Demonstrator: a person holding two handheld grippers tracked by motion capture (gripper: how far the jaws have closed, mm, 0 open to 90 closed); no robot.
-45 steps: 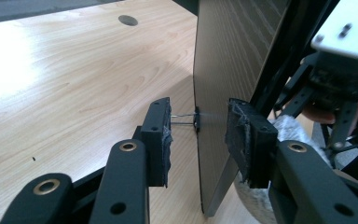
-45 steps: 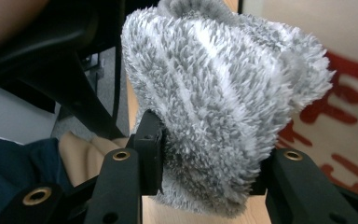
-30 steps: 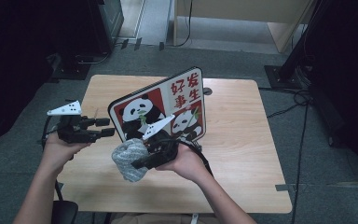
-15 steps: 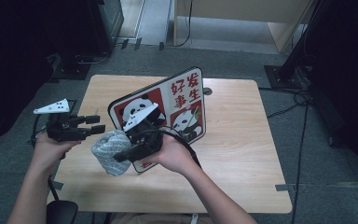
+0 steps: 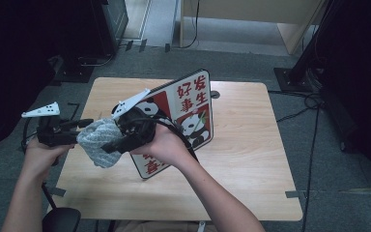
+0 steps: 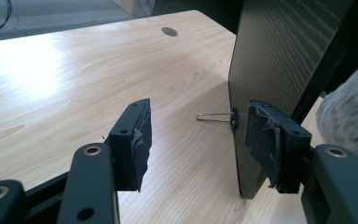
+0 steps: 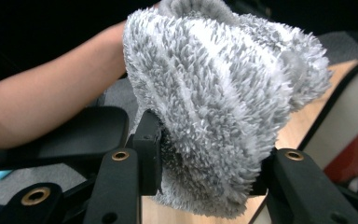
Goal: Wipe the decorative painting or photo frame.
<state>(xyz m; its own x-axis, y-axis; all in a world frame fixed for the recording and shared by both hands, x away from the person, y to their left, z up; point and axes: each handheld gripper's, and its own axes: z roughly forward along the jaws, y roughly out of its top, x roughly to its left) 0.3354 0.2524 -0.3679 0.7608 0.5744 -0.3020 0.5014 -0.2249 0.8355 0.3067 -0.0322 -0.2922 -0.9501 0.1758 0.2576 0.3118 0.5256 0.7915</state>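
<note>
the cloth (image 5: 96, 142), grey and fluffy, sits just left of the panda board (image 5: 183, 116) and above the table (image 5: 251, 159). in the right gripper view the cloth (image 7: 223, 107) hides most of what lies beyond it, and the pads are buried in its pile. we see the right gripper (image 5: 113, 145) clamped on the cloth, its jaws narrowed around the bundle. the left gripper (image 5: 84, 126) is just left of the cloth; in its own view its jaws stand apart with nothing between the pads (image 6: 137, 140), and the board's dark back (image 6: 279, 70) rises just beyond its far pad. a wire clip (image 6: 216, 117) juts from the board's edge. the board's lower corner is hidden behind our right hand (image 5: 162, 145).
</note>
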